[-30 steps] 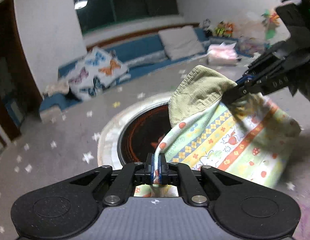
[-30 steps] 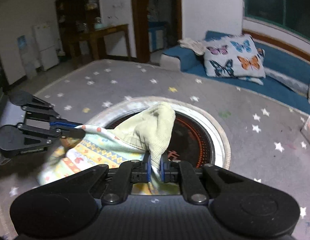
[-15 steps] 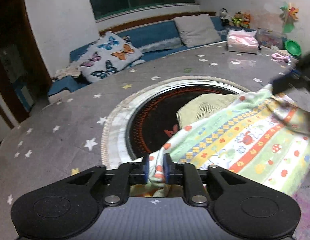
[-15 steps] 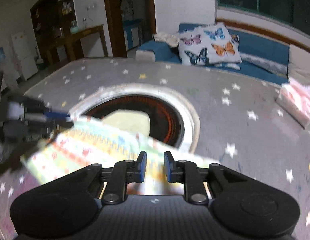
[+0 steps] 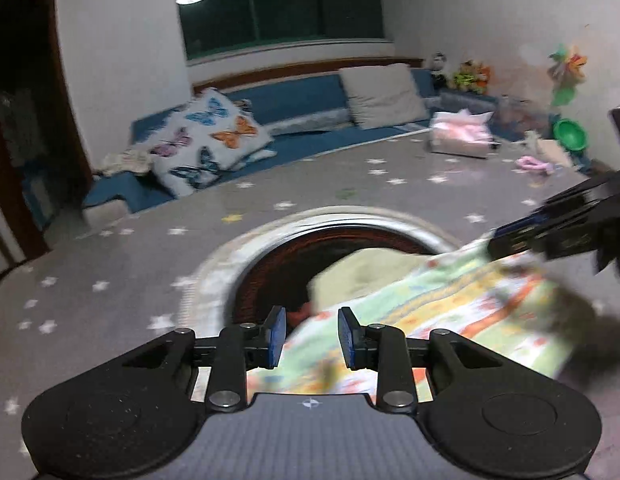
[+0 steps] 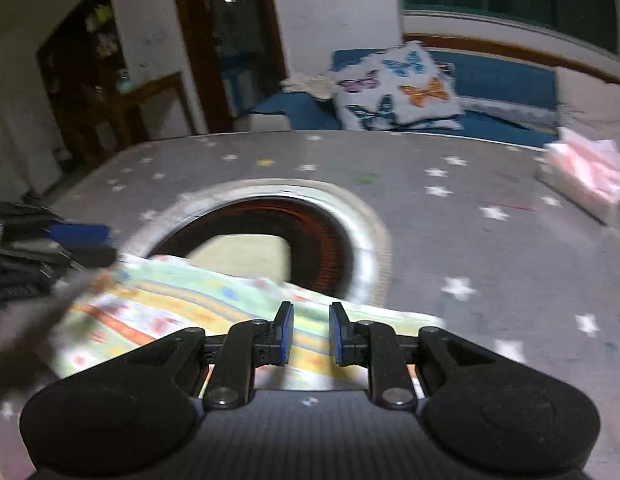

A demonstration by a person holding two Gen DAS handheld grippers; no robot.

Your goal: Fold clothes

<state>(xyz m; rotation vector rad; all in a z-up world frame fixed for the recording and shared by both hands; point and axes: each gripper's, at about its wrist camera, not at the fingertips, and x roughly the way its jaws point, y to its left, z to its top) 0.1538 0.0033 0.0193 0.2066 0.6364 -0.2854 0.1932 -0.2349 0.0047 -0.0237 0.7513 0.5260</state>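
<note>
A small patterned garment (image 5: pixel 449 312) with a pale green inner side lies flat on the grey star-print table, partly over the round dark inset. It also shows in the right wrist view (image 6: pixel 182 304). My left gripper (image 5: pixel 311 336) is open just above the garment's near corner, holding nothing. My right gripper (image 6: pixel 311 332) is open above the garment's other edge, holding nothing. The right gripper shows at the right in the left wrist view (image 5: pixel 557 232); the left gripper shows blurred at the left in the right wrist view (image 6: pixel 46 248).
The round dark inset (image 6: pixel 310 232) with a pale rim sits mid-table. A pink tissue pack (image 5: pixel 461 136) lies at the far right of the table. A blue bench with a butterfly pillow (image 5: pixel 206 140) runs behind the table.
Both grippers held the garment up a second ago. They lowered it flat onto the table, and both have opened and let go.
</note>
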